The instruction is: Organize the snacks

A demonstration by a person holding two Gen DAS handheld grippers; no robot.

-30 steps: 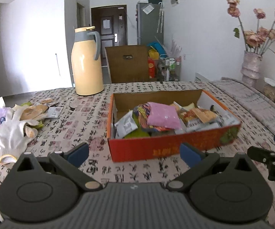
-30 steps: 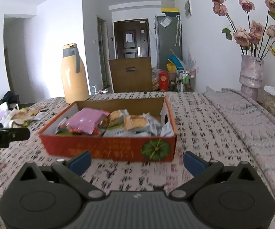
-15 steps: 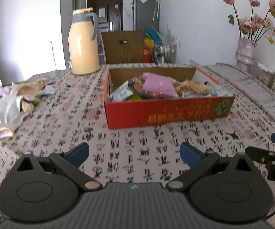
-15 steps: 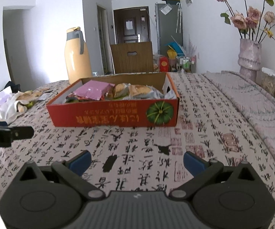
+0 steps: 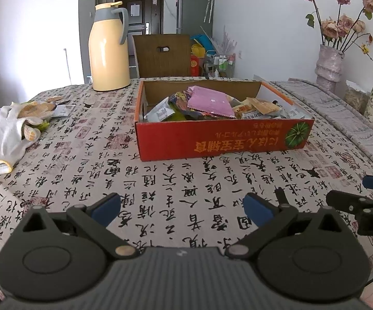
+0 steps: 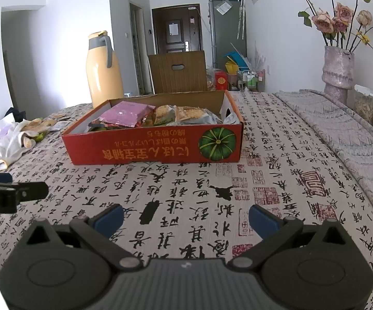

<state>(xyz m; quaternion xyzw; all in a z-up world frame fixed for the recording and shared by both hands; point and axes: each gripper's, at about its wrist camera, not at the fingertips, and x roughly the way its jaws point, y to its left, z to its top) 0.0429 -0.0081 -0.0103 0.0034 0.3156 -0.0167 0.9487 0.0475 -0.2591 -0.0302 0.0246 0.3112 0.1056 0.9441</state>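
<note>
Red box (image 5: 220, 142), pink packet (image 5: 209, 102), yellow thermos (image 5: 108, 49), black-calligraphy tablecloth (image 5: 160, 180)

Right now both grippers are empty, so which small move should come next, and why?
Probably move the left gripper forward toward the loose snack packets beside the white glove. Both grippers are open, and those packets lie outside the red box, which already holds the other snacks.

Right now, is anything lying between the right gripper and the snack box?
No. In the right wrist view only bare tablecloth separates the open right gripper from the snack box.
</note>
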